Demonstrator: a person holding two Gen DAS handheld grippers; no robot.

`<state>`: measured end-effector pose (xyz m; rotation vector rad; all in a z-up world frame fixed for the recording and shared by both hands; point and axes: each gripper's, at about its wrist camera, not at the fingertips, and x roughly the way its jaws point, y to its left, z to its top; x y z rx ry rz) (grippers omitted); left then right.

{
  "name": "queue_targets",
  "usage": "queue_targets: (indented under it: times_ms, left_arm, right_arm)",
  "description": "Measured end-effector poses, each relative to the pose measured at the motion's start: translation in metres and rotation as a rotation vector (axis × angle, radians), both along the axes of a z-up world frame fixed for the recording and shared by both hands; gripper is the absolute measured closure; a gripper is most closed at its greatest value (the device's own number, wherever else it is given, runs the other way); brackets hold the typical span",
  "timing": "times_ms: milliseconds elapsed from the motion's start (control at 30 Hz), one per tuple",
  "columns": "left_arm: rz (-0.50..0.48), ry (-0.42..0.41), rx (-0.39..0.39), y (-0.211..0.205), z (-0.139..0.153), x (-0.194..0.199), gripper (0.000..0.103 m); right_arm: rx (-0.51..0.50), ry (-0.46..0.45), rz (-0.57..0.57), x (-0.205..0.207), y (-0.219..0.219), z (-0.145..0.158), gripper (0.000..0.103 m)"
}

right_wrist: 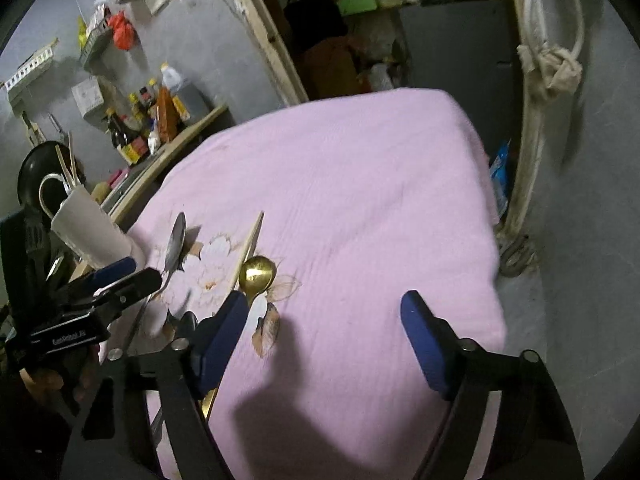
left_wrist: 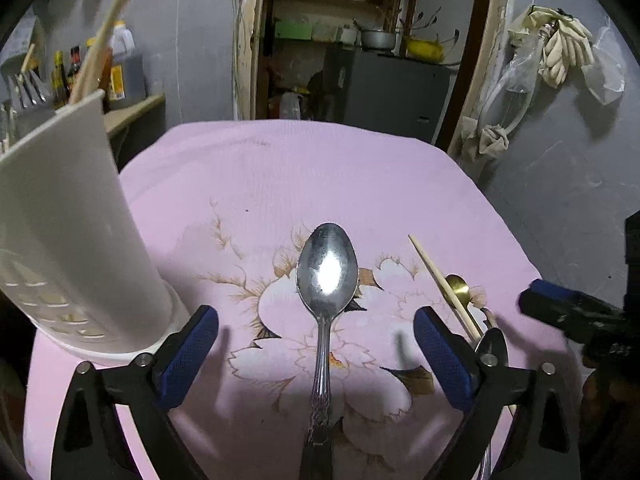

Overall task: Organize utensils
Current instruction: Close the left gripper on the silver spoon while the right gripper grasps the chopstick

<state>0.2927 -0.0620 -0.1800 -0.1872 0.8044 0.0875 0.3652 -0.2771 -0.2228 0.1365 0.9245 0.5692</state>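
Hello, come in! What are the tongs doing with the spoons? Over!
Left tongs open, straddling silver spoon. Right tongs open, empty, beside gold spoon. Chopstick beside gold spoon. White holder waiting.

Dim room, glare on the steel spoon point(left_wrist: 326, 268), fisheye-warped edges, right view blurred.

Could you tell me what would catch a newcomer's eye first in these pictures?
A large silver spoon lies on the pink flowered cloth, centred between the open left tool's blue pads. A white utensil holder stands to its left. A gold spoon and chopstick lie beside the right tool.
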Motion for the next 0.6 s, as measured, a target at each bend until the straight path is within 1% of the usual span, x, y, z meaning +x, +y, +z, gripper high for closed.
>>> queue_targets:
  times_ms: [100,133,167,200,267,300,433,533,600]
  left_arm:
    - [0.0,0.019,-0.011,0.002,-0.005,0.006,0.018]
    - [0.002,0.023,-0.012,0.002,-0.006,0.008,0.019]
    - [0.003,0.026,-0.01,0.001,-0.006,0.011,0.023]
    - [0.004,0.028,-0.007,0.001,-0.007,0.014,0.026]
    - [0.004,0.034,0.002,0.001,-0.007,0.02,0.031]
    - [0.002,0.039,0.008,0.001,-0.006,0.024,0.035]
    - [-0.017,0.047,0.018,-0.002,-0.006,0.036,0.041]
    - [-0.025,0.06,0.017,-0.003,-0.007,0.041,0.047]
    - [-0.022,0.062,0.019,-0.003,-0.007,0.044,0.051]
  right_arm:
    - [-0.001,-0.001,0.025,0.001,0.007,-0.003,0.037]
    - [0.0,-0.001,0.037,0.002,0.009,-0.004,0.042]
    - [0.0,0.0,0.047,0.003,0.01,-0.003,0.049]
    - [-0.003,0.003,0.066,0.004,0.015,-0.004,0.052]
    - [-0.006,0.006,0.096,0.005,0.021,-0.004,0.065]
    - [-0.01,0.008,0.104,0.006,0.024,-0.004,0.066]
    - [-0.008,0.011,0.136,0.009,0.03,-0.003,0.066]
    - [-0.022,0.005,0.161,0.012,0.035,-0.002,0.067]
    - [-0.057,-0.019,0.199,0.012,0.046,-0.001,0.071]
